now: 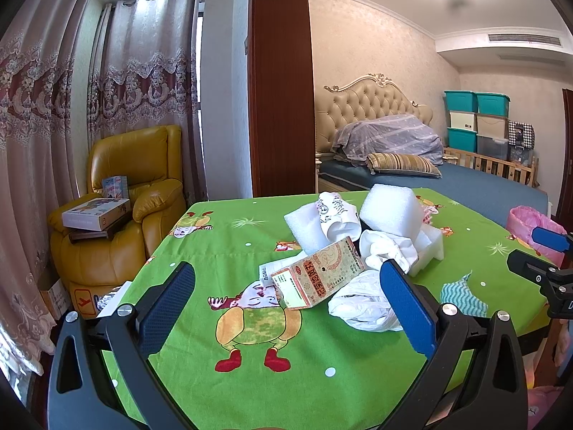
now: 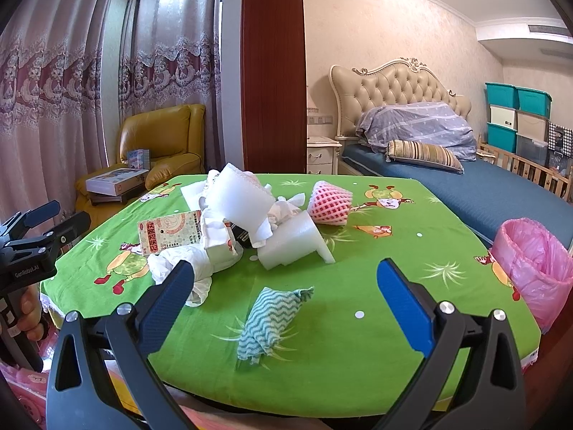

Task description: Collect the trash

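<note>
— Green cartoon-print cloth covers the tabletop (image 2: 358, 351). What lies on it?

— A heap at the middle: white foam blocks (image 2: 293, 242), rough-cut and angular; crumpled white tissue (image 2: 186, 261); a flat printed carton (image 1: 317, 274) with red lettering, lying tilted against the heap. A pink net foam sleeve (image 2: 329, 202), ribbed and cone-shaped, rests just beside the foam on the far side.

— Anything apart from the heap?

— A teal zigzag cloth (image 2: 268, 322), soft and bunched, lies alone on the near side, between my right jaws in that wrist's view.

— State of your jaws?

— My left gripper (image 1: 286, 308) stands with jaws spread wide, nothing between the blue textured pads, hovering before the carton. My right gripper (image 2: 286, 304) likewise gapes, empty, above the cloth.

— The receptacle?

— A bin lined with a thin pink plastic bag (image 2: 533, 268), at the tabletop's right edge.
</note>
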Demonstrator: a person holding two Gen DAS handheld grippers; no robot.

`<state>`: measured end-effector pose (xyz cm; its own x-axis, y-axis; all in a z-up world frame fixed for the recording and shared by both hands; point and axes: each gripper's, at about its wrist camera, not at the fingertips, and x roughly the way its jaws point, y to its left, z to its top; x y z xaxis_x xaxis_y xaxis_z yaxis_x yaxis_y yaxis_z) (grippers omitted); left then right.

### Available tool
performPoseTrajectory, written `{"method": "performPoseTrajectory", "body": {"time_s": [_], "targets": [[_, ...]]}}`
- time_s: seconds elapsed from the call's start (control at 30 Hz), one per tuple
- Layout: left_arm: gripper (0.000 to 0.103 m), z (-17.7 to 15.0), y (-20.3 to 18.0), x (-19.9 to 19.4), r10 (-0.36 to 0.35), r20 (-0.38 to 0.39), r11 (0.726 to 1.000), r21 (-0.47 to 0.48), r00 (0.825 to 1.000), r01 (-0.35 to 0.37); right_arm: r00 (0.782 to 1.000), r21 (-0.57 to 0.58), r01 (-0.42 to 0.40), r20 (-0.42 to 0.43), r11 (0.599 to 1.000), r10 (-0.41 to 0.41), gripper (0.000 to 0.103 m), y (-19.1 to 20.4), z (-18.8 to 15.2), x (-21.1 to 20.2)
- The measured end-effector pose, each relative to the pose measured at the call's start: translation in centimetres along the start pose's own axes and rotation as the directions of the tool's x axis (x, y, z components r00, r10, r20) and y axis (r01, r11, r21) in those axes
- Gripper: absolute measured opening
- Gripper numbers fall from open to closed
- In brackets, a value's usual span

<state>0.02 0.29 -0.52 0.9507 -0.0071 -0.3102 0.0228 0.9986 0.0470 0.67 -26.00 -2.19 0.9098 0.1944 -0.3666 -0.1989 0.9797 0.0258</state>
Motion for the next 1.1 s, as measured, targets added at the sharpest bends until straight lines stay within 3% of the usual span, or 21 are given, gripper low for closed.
{"method": "performPoseTrajectory", "body": {"time_s": [1.1], "targets": [[0.097, 0.09, -0.11, -0.16, -0.002, -0.004, 1.000, -0.008, 1.000, 0.002, 1.000, 0.045, -0.011, -0.023, 0.999, 0.012, 0.099, -0.34, -0.55, 0.41]]}}
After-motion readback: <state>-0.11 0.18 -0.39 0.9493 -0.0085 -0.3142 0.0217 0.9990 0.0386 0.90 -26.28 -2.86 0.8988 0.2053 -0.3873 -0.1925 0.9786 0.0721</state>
